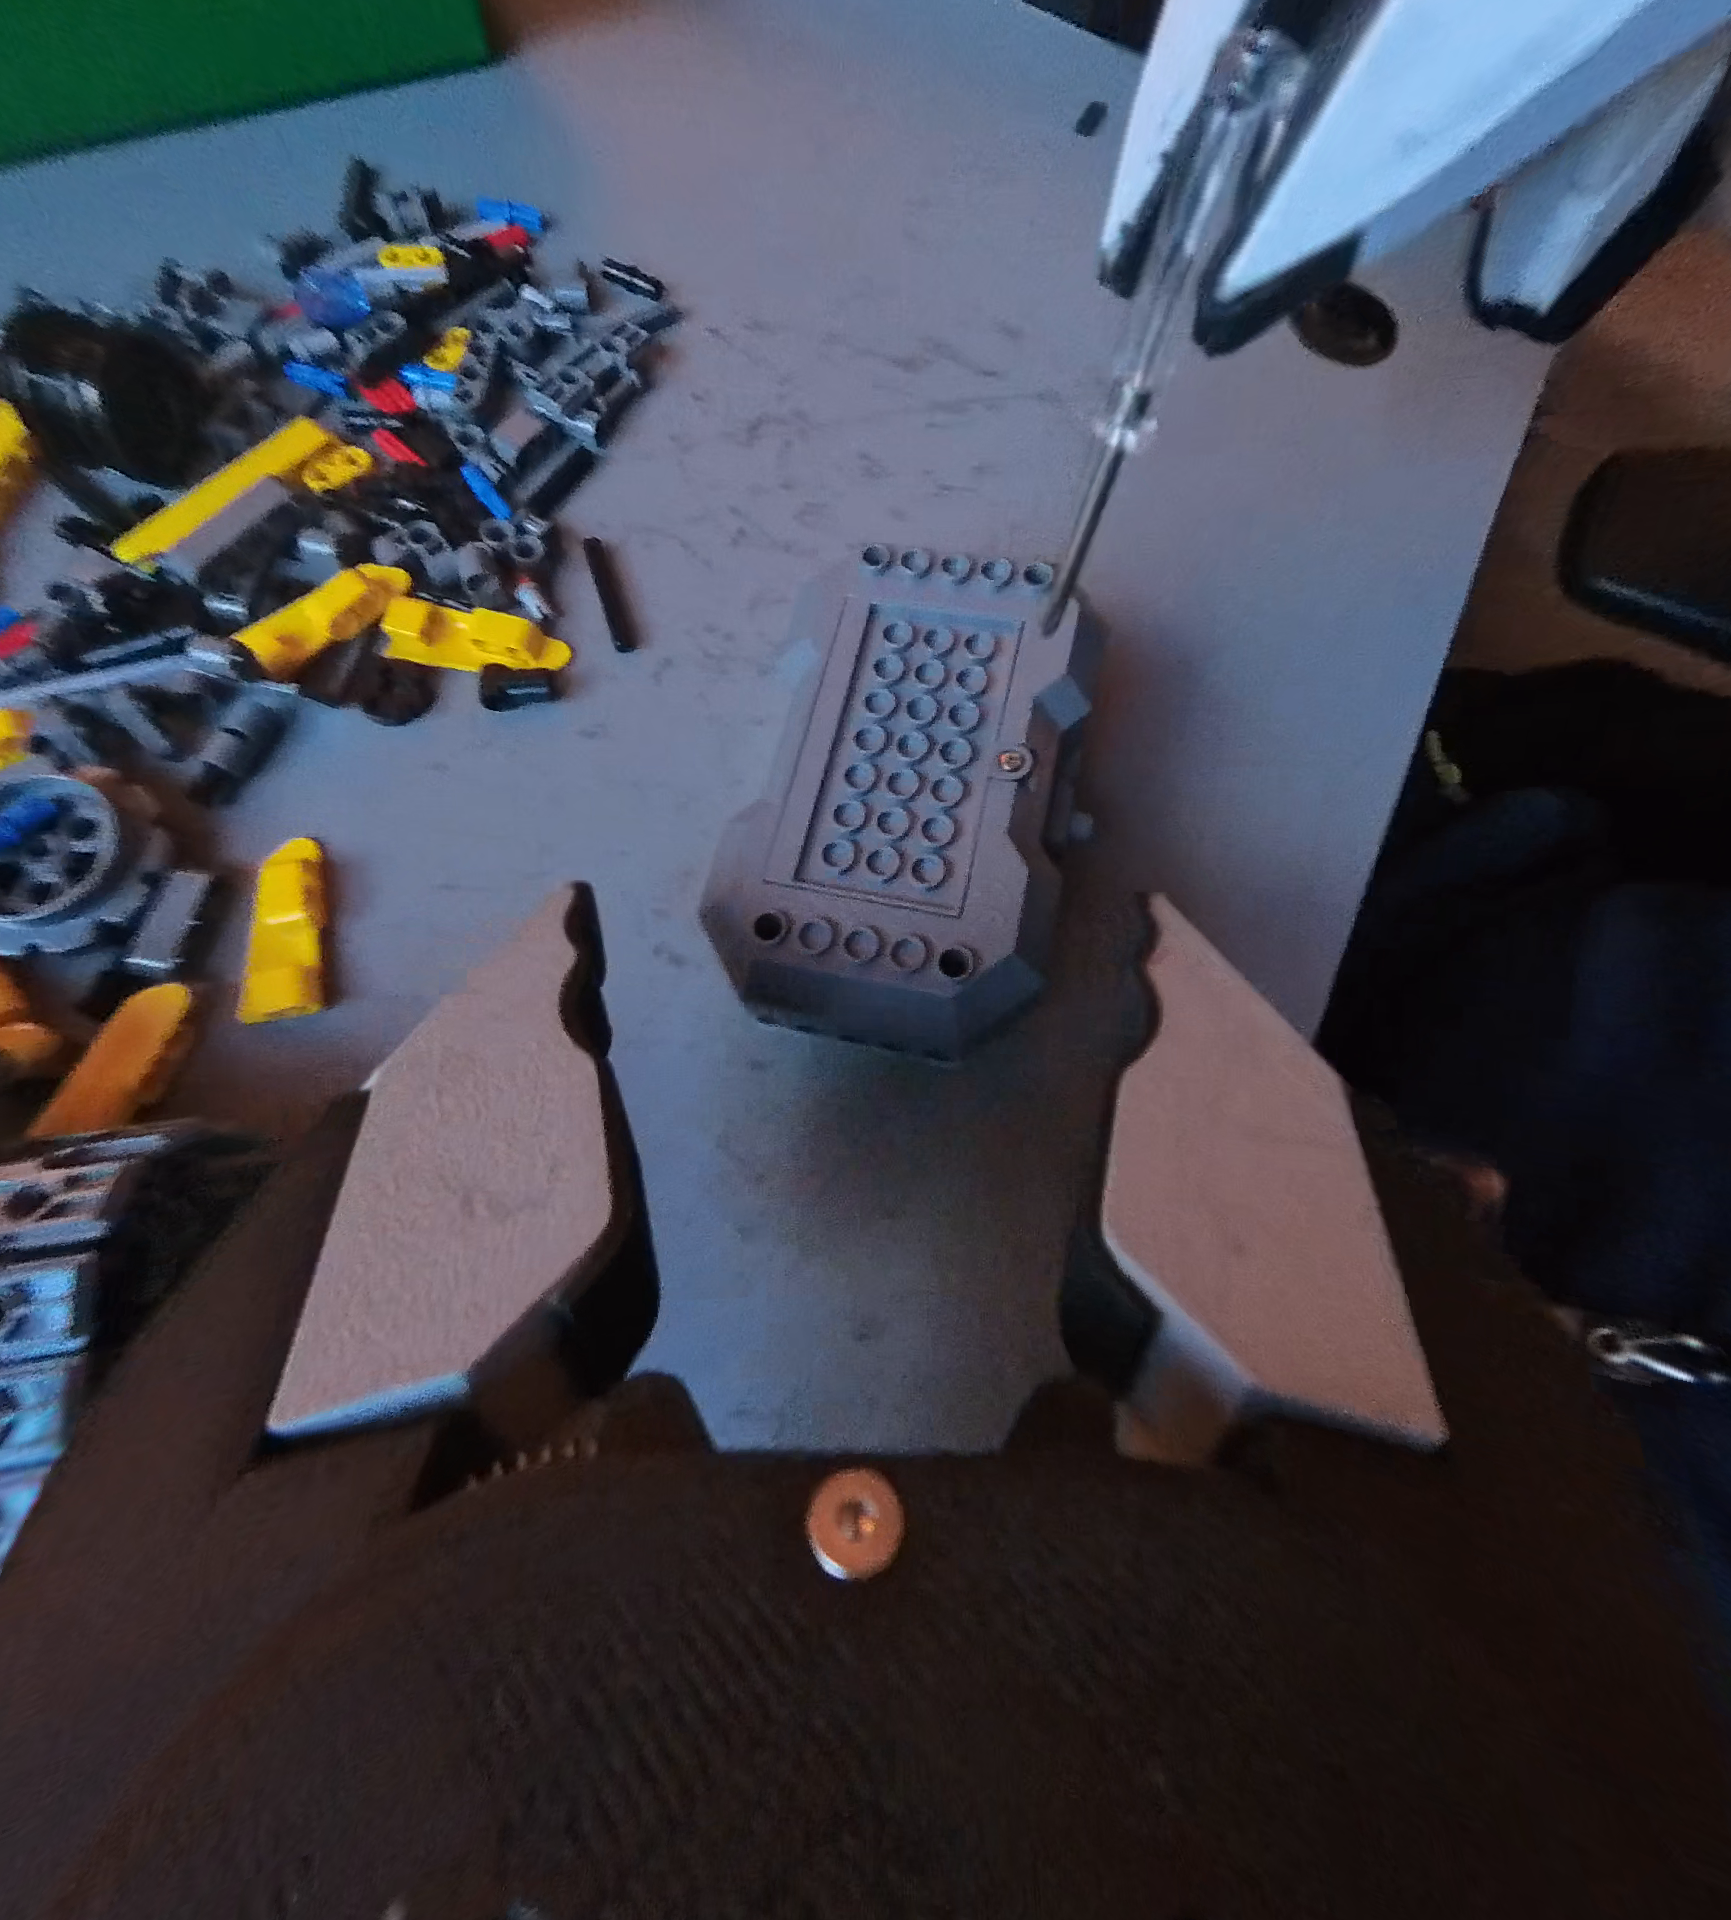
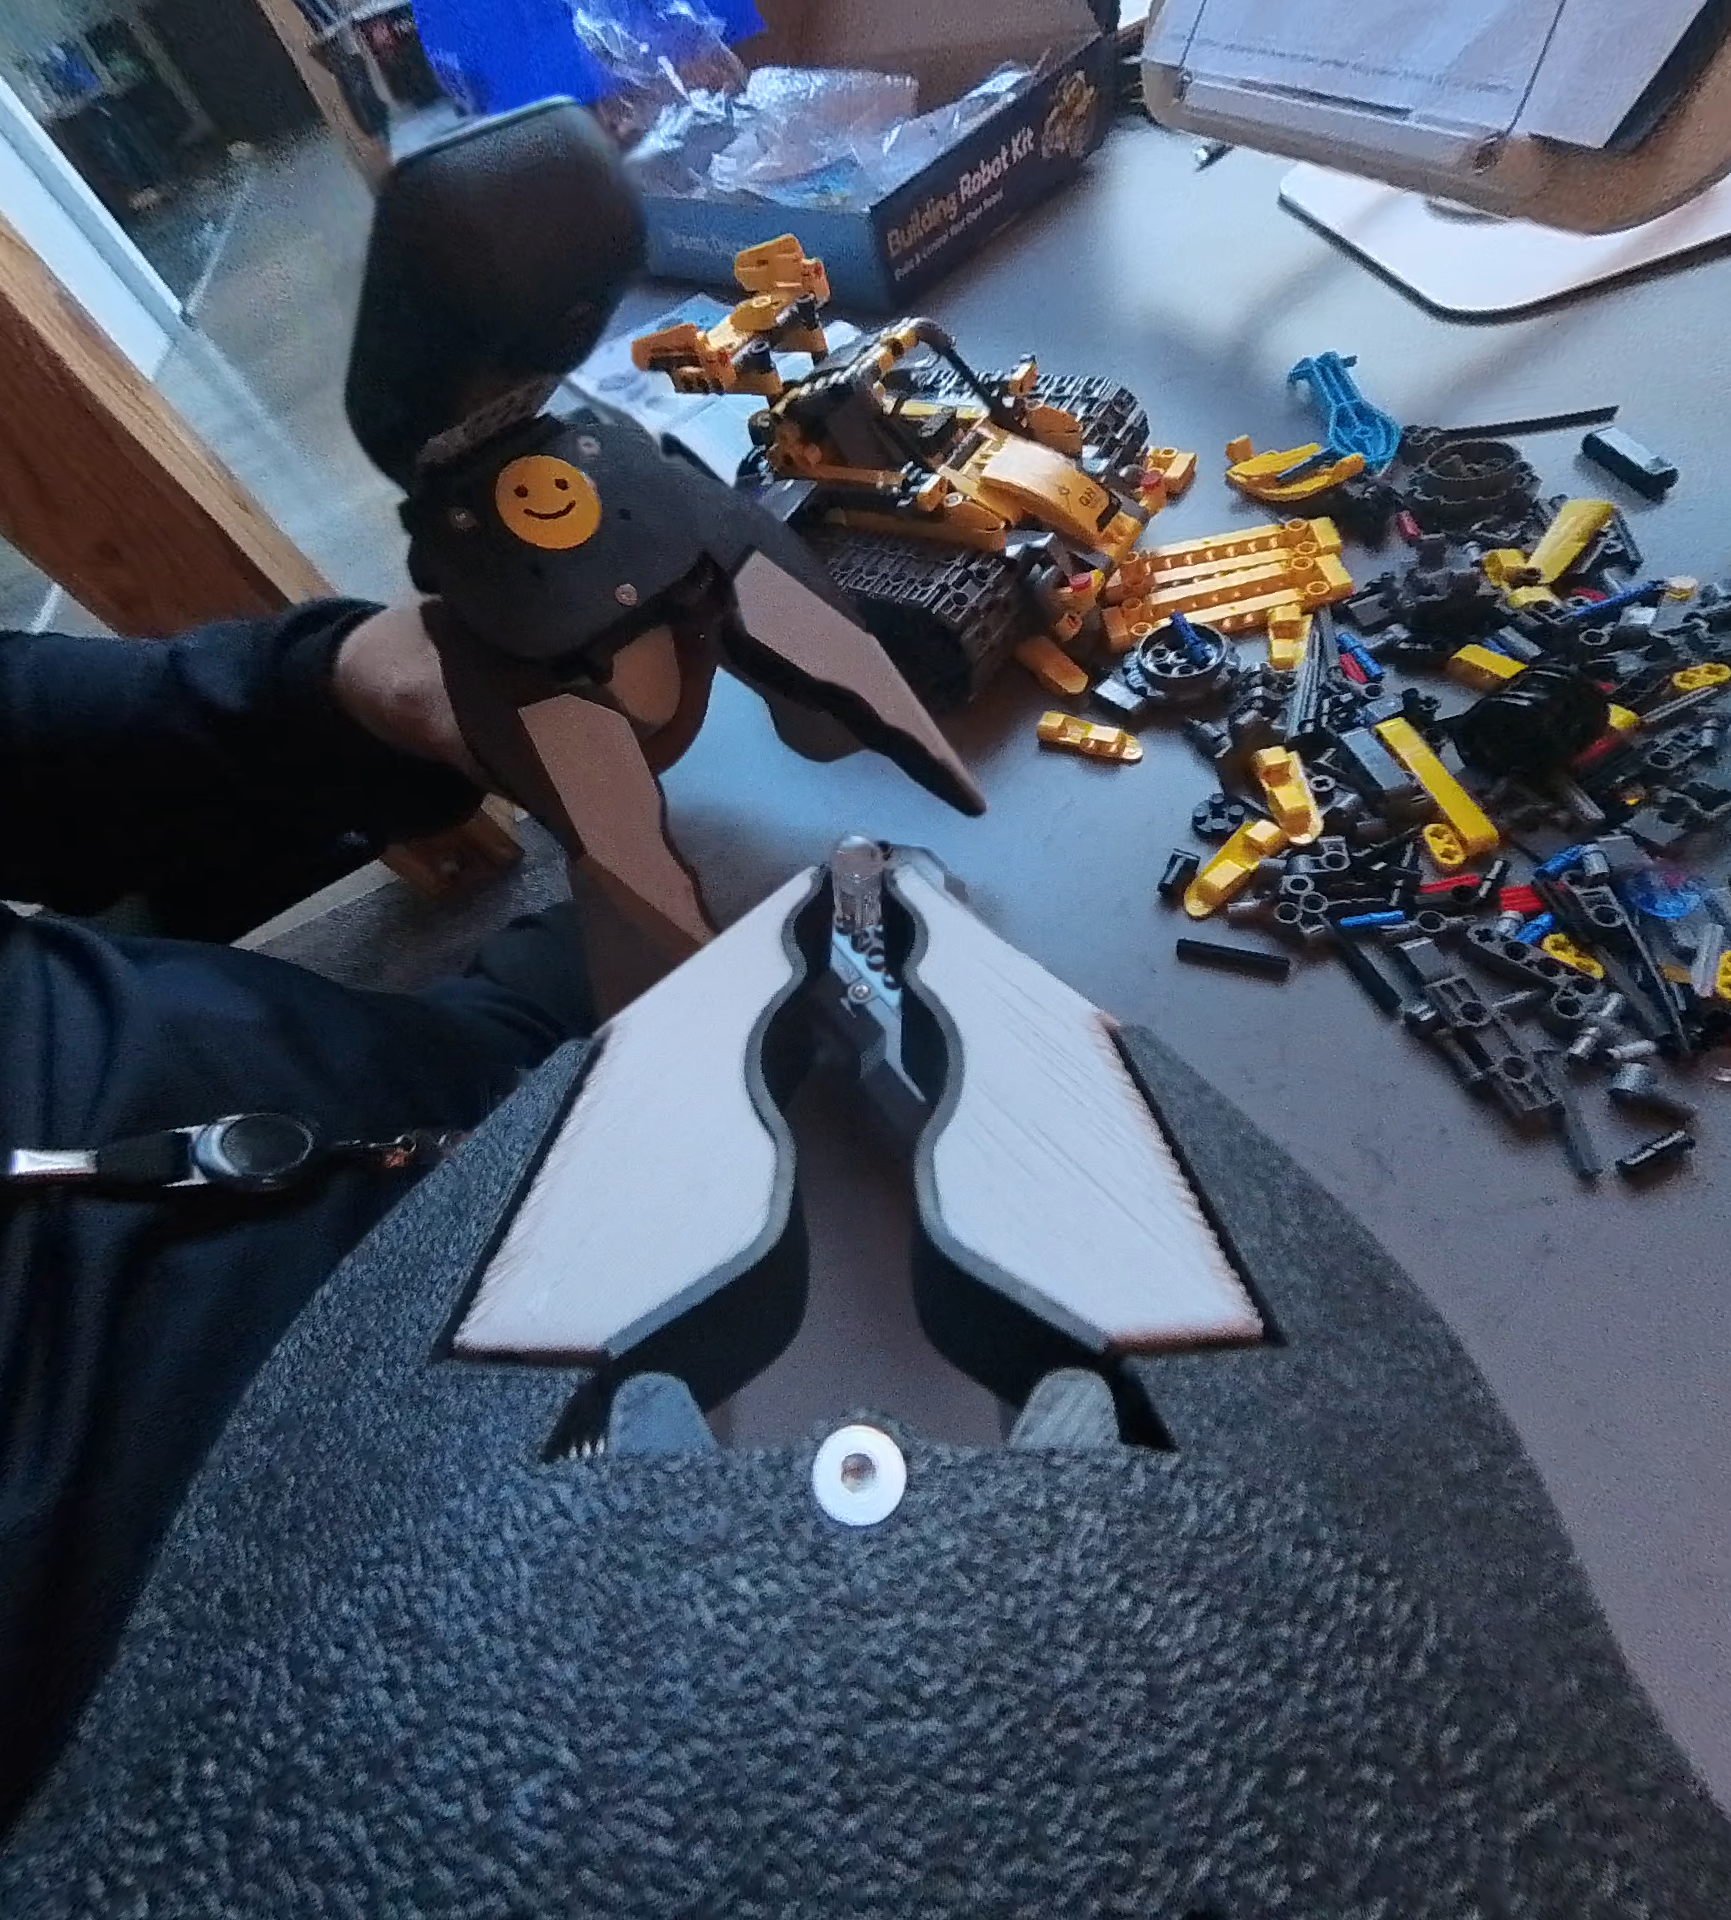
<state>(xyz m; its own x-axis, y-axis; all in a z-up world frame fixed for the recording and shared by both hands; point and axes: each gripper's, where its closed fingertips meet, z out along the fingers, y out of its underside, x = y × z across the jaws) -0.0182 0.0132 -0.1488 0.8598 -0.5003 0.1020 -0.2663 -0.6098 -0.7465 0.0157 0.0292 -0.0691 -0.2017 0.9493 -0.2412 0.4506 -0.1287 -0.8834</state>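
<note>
A grey studded box (image 1: 892, 790) lies on the grey table (image 1: 840, 312), just beyond my left gripper (image 1: 866, 912). The left gripper is open and empty, its fingertips on either side of the box's near end. My right gripper (image 2: 856, 878) is shut on a screwdriver with a clear handle (image 2: 856, 883). In the left wrist view the screwdriver (image 1: 1131, 416) slants down from the right gripper (image 1: 1193, 260), and its tip rests at the box's far right corner. A small screw (image 1: 1015, 762) shows on the box's right side. In the right wrist view the box is hidden; the left gripper's fingers (image 2: 840, 675) spread just ahead.
A pile of loose yellow, black, blue and red bricks (image 1: 269, 468) lies left of the box and shows again in the right wrist view (image 2: 1515, 831). A part-built yellow tracked vehicle (image 2: 944, 488) and a kit carton (image 2: 892, 197) stand behind. The table edge (image 1: 1412, 727) runs close on the right. Spacing between my two grippers at the tips: around 9 cm.
</note>
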